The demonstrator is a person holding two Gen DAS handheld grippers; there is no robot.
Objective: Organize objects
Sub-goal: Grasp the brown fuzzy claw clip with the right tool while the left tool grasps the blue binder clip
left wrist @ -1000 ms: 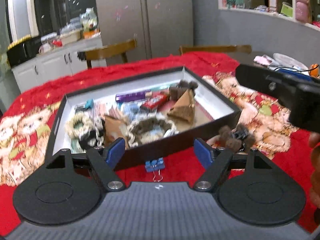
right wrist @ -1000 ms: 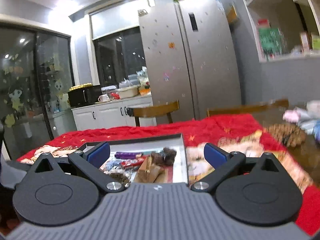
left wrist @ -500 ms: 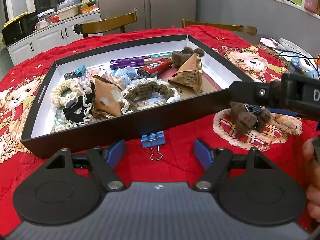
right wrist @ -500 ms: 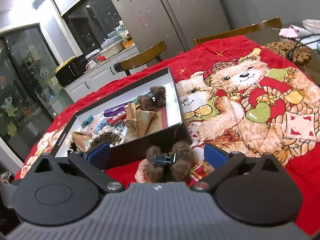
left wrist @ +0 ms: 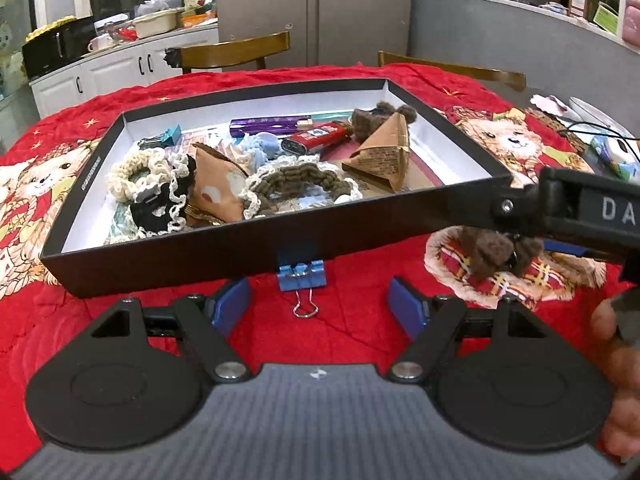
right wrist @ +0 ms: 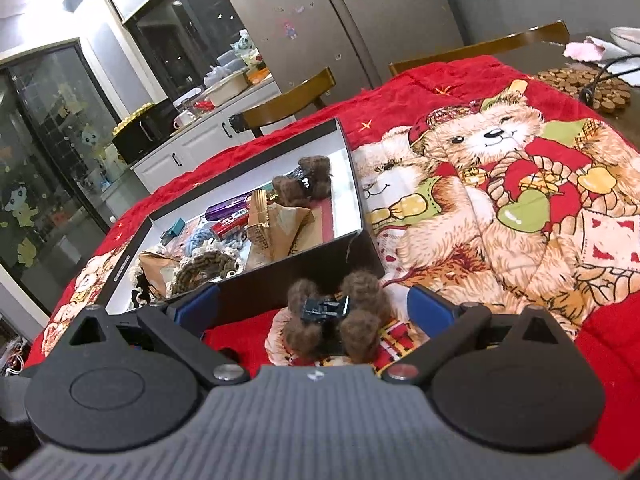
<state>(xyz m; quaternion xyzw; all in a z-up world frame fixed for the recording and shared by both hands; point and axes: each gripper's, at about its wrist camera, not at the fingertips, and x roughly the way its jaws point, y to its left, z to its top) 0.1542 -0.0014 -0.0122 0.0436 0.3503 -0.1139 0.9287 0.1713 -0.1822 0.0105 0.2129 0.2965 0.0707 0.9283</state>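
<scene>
The left gripper [left wrist: 318, 306] hangs low over the red bear-print cloth [left wrist: 352, 320] on the desk, its blue pads spread wide with nothing between them. Just ahead of it a blue binder clip [left wrist: 301, 276] lies on the cloth, its wire handles toward the gripper and its body touching the near wall of the black box [left wrist: 180, 258]. To the right, the right gripper [right wrist: 314, 306] also stands spread, and a brown pom-pom hair clip [right wrist: 334, 320] sits on the cloth between its pads, which do not press on it; the clip lies just outside the box's near right corner. In the left view the right gripper's black body [left wrist: 560, 210] crosses in front of that clip, and part of a hand [left wrist: 618, 376] shows at the right edge. Inside the white-lined box, nearest are a cream scrunchie [left wrist: 138, 172], a black lace-edged one [left wrist: 160, 204], a tan pouch [left wrist: 218, 188] and a brown knitted scrunchie [left wrist: 298, 180]. Farther back lie a brown paper wedge [left wrist: 384, 156], a red pack [left wrist: 316, 140], a light blue scrunchie [left wrist: 260, 148], a purple tube [left wrist: 266, 124], a teal binder clip [left wrist: 170, 134] and a second brown pom-pom clip [left wrist: 370, 120]. Beyond the desk stand two wooden chairs [left wrist: 236, 50], white cabinets [left wrist: 120, 76] and a grey fridge [left wrist: 316, 12].
</scene>
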